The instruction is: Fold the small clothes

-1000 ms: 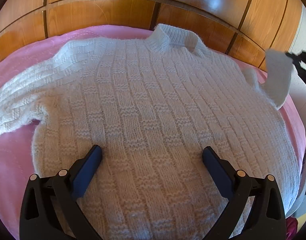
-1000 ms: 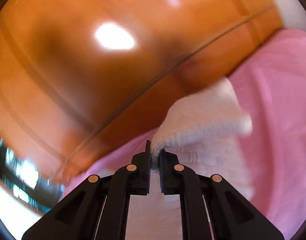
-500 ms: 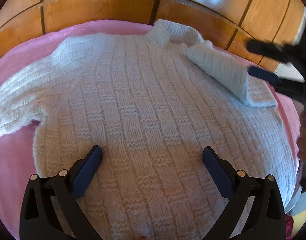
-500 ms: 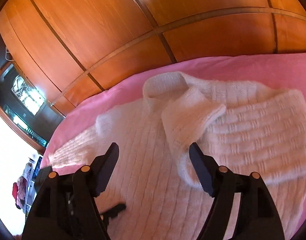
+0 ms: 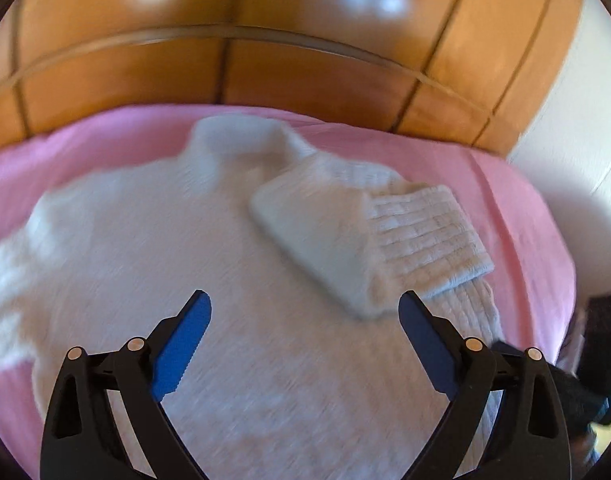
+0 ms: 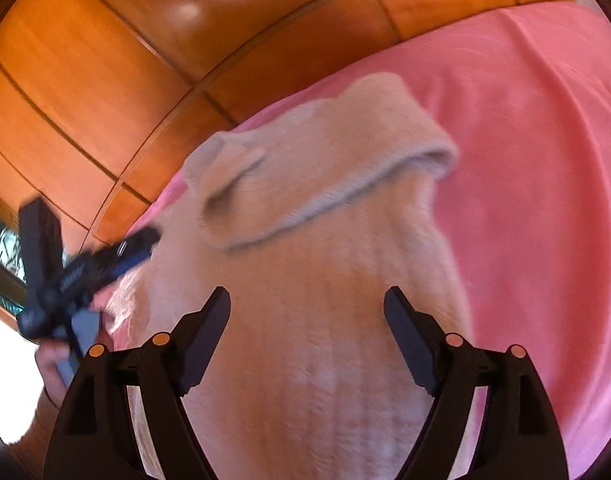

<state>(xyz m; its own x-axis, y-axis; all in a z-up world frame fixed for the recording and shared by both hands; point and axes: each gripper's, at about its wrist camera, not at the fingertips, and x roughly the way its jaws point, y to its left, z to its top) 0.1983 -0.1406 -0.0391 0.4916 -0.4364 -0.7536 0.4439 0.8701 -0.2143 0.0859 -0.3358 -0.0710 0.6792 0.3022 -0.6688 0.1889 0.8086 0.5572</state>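
Left wrist view: both grippers' fingers point(image 5: 197, 328) gape empty over the sweater point(image 5: 209, 288), the right gripper point(image 6: 307, 340) widening; its folded sleeve point(image 5: 345, 232), unpinned, may slide off.

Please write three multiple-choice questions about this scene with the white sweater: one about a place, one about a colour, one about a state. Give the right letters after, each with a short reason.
1. Where does the folded sleeve lie?
A. On the body of the white knit sweater
B. On the floor
C. Over the wooden panels

2. What colour is the bedcover under the sweater?
A. Green
B. Pink
C. Grey

3. In what state is the right gripper?
A. Clamped on the sleeve cuff
B. Clamped on the collar
C. Jaws apart, gripping nothing

Answers:
1. A: the sleeve is turned in across the sweater's front, its ribbed cuff towards the side edge.
2. B: pink cloth shows all around the sweater in both wrist views.
3. C: its jaws are opening and stand wide, with only the flat knit showing past them. The left gripper is open too.
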